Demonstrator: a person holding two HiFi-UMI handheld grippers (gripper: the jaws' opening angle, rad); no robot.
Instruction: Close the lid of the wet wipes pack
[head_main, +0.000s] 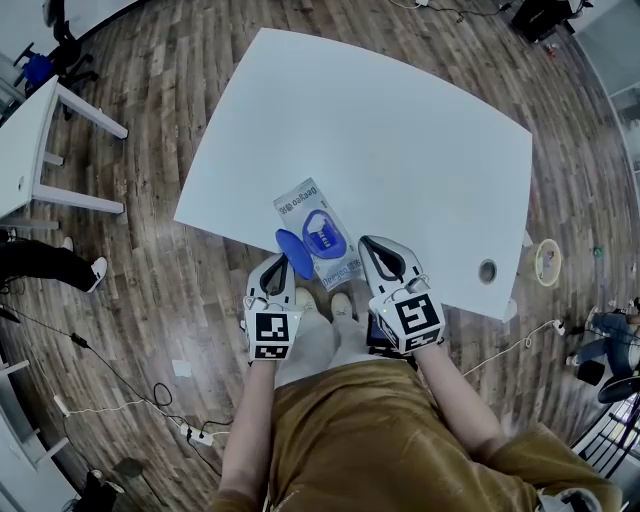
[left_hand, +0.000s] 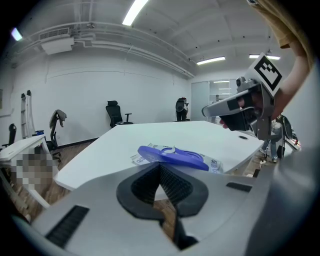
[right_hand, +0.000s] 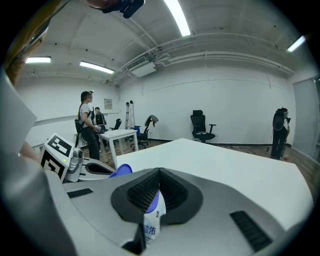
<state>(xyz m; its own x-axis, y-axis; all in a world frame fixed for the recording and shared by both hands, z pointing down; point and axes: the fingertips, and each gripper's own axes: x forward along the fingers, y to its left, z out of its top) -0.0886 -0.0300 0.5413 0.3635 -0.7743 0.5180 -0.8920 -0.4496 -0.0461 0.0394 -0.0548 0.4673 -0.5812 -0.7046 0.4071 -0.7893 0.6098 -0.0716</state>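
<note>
The left gripper has its jaws drawn together, the tips meeting with nothing between them. Through the slit behind its tips only the edge of the white table and the wooden floor show. It sits off the table's near edge. Just past its tips is the open blue lid, flipped out flat from the wet wipes pack towards this gripper's side. The lid lies very close to the tips, but I cannot tell whether they touch.

The right gripper is closed as well, tip against tip. In the right gripper view a narrow strip of the printed pack fills the slit behind its tips. From the left gripper view, this gripper hangs above the table with bare tabletop showing between it and the pack's end, so it does not appear to pinch the pack. The lid peeks up to the left of its jaws.

The pack lies flat near the table's near edge, between the two grippers and slightly ahead of them, its blue-ringed opening uncovered. Nothing stands between either gripper and the pack.

To the right of the right gripper is a round hole in the tabletop. Farther off, beyond the left gripper, stands a second white table. Office chairs stand along the far wall, and a person stands well away to the left.
</note>
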